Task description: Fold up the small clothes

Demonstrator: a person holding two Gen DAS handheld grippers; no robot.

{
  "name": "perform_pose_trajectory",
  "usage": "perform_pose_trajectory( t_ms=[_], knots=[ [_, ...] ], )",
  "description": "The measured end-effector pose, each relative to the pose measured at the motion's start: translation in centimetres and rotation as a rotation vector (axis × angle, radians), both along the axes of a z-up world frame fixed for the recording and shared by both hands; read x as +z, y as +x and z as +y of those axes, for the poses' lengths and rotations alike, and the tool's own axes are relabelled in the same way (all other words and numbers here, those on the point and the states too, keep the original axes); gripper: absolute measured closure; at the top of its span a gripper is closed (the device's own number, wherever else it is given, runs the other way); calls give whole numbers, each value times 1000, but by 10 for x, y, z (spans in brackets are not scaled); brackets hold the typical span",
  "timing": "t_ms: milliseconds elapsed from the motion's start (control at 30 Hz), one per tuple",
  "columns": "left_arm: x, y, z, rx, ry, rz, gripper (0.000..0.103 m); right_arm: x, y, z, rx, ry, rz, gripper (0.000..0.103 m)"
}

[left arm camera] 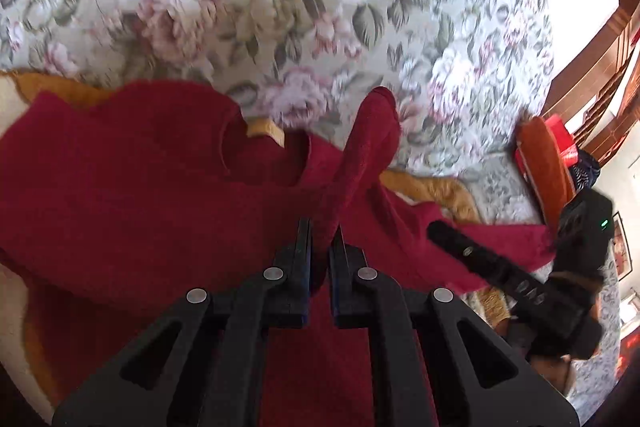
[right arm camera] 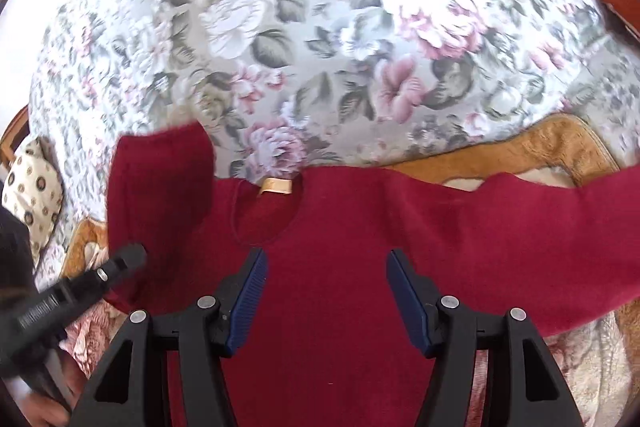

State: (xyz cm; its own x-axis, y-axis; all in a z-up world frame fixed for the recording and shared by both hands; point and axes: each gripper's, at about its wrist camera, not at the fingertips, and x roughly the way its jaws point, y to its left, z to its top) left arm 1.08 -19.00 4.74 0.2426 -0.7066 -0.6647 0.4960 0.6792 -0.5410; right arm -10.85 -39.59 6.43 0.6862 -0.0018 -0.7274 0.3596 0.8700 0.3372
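In the left wrist view the left gripper [left arm camera: 322,239] sits at the bottom centre of the frame, its fingers [left arm camera: 302,255] drawn narrow and pinching a fold of the dark red knitted sweater [left arm camera: 132,195]. The pinched part is a sleeve [left arm camera: 368,143], which rises from the fingertips as a tube toward the middle of the frame. The rest of the sweater spreads flat across the left and centre.

In the right wrist view the right gripper [right arm camera: 326,291] is at the bottom centre with its blue-padded fingers [right arm camera: 248,303] set wide apart and nothing between them; the sweater's chest lies in the gap below, and the round neckline with its tan label [right arm camera: 276,185] sits just above the fingertips. One sleeve stretches to the right edge of the frame; the other is lifted at the left, where the left gripper's black finger shows at the lower left.

The sweater is fuzzy, plain and deep red, front up. It rests on a mustard-edged cream fleece blanket [right arm camera: 552,147], which lies on a bed covered by a floral bedspread [right arm camera: 312,27] filling the upper half of both views. A rust-orange cushion [left arm camera: 544,163] stands at the right of the left wrist view, beside the right gripper's black body. A cream patterned pillow [right arm camera: 30,187] lies at the left edge of the right wrist view.
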Motion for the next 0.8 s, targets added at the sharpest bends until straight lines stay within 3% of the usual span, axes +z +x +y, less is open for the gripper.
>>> perform_pose_trajectory(
  t_ms=[100, 167, 233, 300, 367, 467, 567, 667, 700, 767, 800],
  knots=[
    [-30, -11, -24, -28, 80, 11, 96, -6, -3, -19, -26, 50, 19, 42],
    [-32, -15, -28, -36, 116, -2, 95, -10, -1, -25, -11, 73, 29, 42],
    [-24, -18, -23, -51, 97, 6, 81, -19, 3, -25, 0, 115, 43, 42],
    [-12, -21, -11, -56, 69, 13, 52, -27, 8, -23, -3, 163, 68, 42],
    [5, -30, 4, -53, 49, -42, 43, -31, 10, -21, 5, 193, 73, 42],
    [27, -40, 27, -36, 89, -147, 41, -32, 7, -22, -25, 248, 60, 40],
    [38, -40, 54, 89, 169, -230, 41, -39, 14, -16, -14, 190, 113, 39],
    [35, -35, 93, 238, 125, -238, 41, -53, 27, -6, 21, 139, 186, 39],
    [31, -30, 105, 281, 116, -218, 41, -54, 30, 0, 35, 90, 199, 41],
    [23, -17, 122, 335, 130, -170, 41, -51, 34, 16, 89, -34, 185, 67],
    [21, -12, 129, 359, 142, -151, 41, -51, 37, 24, 127, -81, 186, 95]
  ],
)
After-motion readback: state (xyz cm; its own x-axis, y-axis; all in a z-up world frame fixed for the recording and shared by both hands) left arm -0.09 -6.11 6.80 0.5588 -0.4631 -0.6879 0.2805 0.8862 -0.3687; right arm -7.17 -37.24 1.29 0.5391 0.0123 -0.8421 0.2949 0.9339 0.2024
